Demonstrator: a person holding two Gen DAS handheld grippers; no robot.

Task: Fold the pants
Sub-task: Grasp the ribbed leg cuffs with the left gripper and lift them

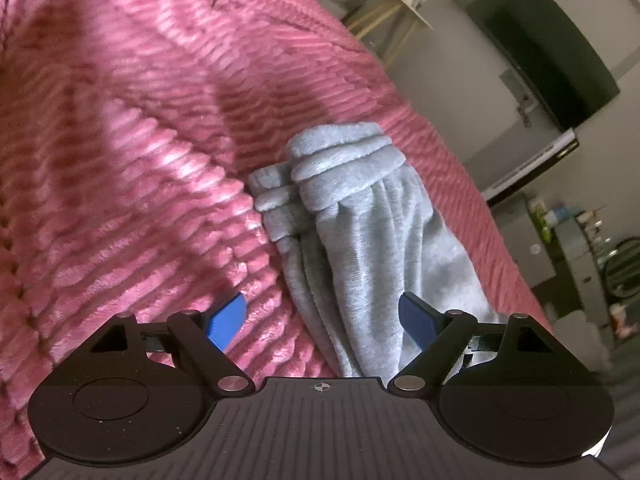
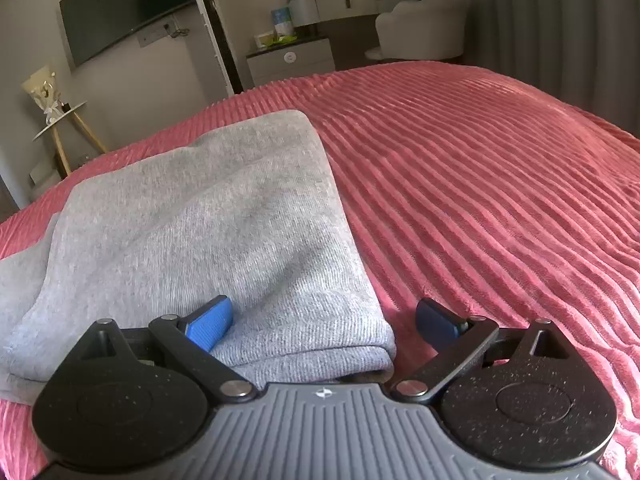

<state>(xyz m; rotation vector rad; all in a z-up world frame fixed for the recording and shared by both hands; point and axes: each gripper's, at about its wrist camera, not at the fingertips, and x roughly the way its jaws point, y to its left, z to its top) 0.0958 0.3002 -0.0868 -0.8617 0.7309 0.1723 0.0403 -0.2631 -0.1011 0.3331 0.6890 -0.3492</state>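
Observation:
Grey pants [image 1: 360,248] lie on a pink ribbed bedspread [image 1: 132,152]. In the left wrist view their gathered elastic waistband [image 1: 340,160] points away from me and the cloth runs back between my fingers. My left gripper [image 1: 324,320] is open, jaws wide apart, above the cloth. In the right wrist view the pants [image 2: 208,216] lie as a flat folded stack with a layered folded edge nearest me. My right gripper [image 2: 326,324] is open, straddling that near right corner, its left pad [image 2: 210,322] over the cloth, its right pad [image 2: 436,320] over the bedspread [image 2: 480,168].
Beyond the bed's far edge stand a wall TV [image 2: 128,8], a bedside cabinet [image 2: 292,60], a dressing table with a white chair [image 2: 424,28], and a small round side table [image 2: 60,120]. Bedspread stretches wide to the right of the pants.

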